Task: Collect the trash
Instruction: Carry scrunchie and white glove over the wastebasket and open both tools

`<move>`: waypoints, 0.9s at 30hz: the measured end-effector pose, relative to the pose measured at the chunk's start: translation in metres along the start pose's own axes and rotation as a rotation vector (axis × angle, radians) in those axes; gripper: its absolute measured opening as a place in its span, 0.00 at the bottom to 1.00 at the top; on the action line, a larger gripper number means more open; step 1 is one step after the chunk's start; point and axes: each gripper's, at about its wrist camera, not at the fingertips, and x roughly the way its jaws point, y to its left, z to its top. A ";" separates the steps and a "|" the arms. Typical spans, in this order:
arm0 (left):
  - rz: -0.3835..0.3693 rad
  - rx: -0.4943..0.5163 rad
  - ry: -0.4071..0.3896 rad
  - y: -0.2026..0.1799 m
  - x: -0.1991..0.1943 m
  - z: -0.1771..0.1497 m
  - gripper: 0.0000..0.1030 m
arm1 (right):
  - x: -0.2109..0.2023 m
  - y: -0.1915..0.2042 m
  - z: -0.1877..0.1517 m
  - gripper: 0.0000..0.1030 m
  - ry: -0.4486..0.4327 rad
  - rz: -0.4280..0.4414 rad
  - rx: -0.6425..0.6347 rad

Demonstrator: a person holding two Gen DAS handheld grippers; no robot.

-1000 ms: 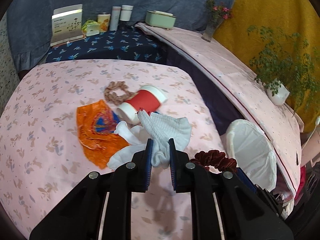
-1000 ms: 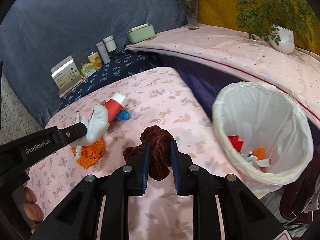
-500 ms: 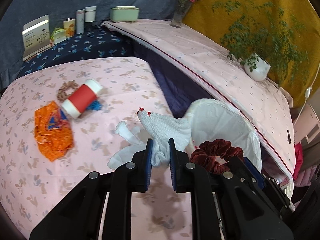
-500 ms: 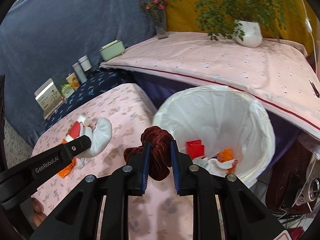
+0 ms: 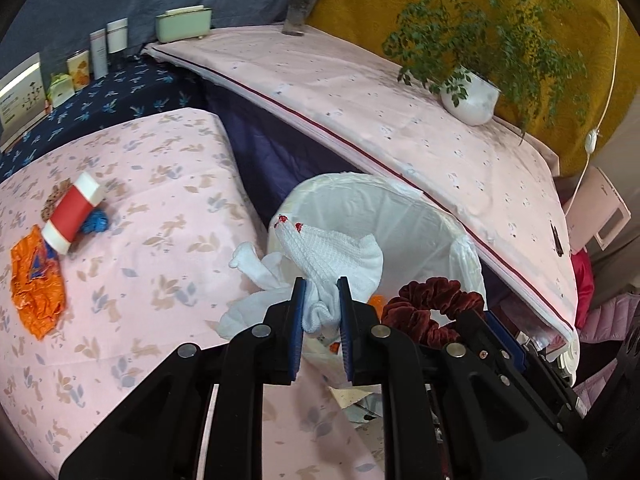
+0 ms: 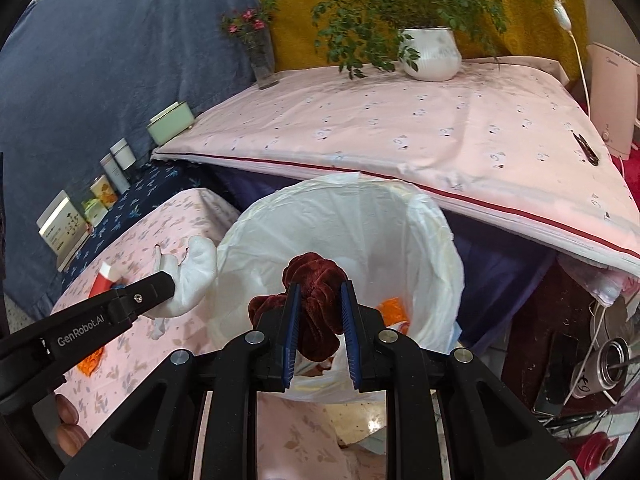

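Trash is in both grippers. The left gripper is clamped on a bunch of white socks, its blue-padded fingers pressed in on the fabric with only the cloth between them; the socks fan out ahead of the fingertips, one tipped with small red marks. The right gripper pinches a dark red velvet scrunchie, its fingers narrowed onto the folds, part of the scrunchie bulging out to its left.

Directly ahead of and below the right gripper sits the bin lined with a white bag, and the scrunchie hangs over its opening. Inside the bin, to the right of the fingers, lies an orange scrap. From the right wrist view, the left gripper reaches in from the left, its socks at the bin's near-left rim. In the left wrist view the bin stands ahead and slightly right of the fingers.

Left of the left gripper, on the pink floral tablecloth, remain a crumpled orange wrapper, a red and white cup on its side, a small blue piece touching the cup, and a brown scrunchie partly hidden behind the cup. Far beyond the bin stands a potted plant.
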 end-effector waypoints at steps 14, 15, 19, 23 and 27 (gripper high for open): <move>-0.005 0.001 0.031 -0.020 0.026 -0.001 0.46 | 0.014 -0.016 0.005 0.22 0.010 -0.031 -0.005; 0.002 0.002 0.029 -0.019 0.027 -0.001 0.49 | 0.014 -0.015 0.005 0.22 0.009 -0.031 -0.008; 0.025 -0.015 0.032 -0.012 0.028 -0.001 0.54 | 0.018 -0.011 0.004 0.31 0.016 -0.027 -0.009; 0.042 -0.040 0.030 -0.001 0.026 -0.002 0.55 | 0.018 -0.008 0.003 0.33 0.022 -0.023 -0.014; 0.052 -0.065 0.028 0.008 0.023 -0.003 0.55 | 0.018 -0.002 -0.001 0.35 0.027 -0.016 -0.026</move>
